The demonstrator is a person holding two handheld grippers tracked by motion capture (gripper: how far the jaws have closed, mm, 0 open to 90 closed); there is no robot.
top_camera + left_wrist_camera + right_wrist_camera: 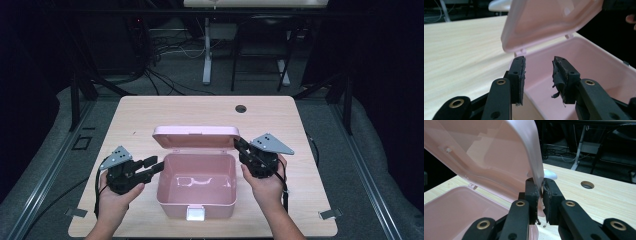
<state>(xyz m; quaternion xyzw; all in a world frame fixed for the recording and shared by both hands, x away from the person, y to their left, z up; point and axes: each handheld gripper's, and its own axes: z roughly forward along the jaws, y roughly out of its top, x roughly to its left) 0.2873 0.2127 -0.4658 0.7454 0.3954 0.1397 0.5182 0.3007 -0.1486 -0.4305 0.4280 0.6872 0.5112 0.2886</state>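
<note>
Pink box [196, 186] sits near the front-centre of the table [150, 112], white latch tab [195, 214] facing the person; interior looks empty. Lid [196, 136] stands raised on its rear hinge, tilted back. Right gripper [242, 148] has its jaws closed on the right-hand edge of the lid; in the right gripper view the thin pink rim [539, 173] is pinched between the two pads. Left gripper [156, 164] hovers just beside the box's left wall near the rim, jaws parted and holding nothing; in the left gripper view the gap between the pads frames the box's back corner under the lid. Judged step: lid being swung on its hinge, most likely opening or closing with the right hand while the left stands by to steady the body. Next move calls for following the hinge arc, not pulling straight, and for bracing the left wall so the light box does not slide or tip. Room: bare tabletop behind and either side of the box; the cable hole [240, 108] lies well behind. Front table edge is close to the latch.
</note>
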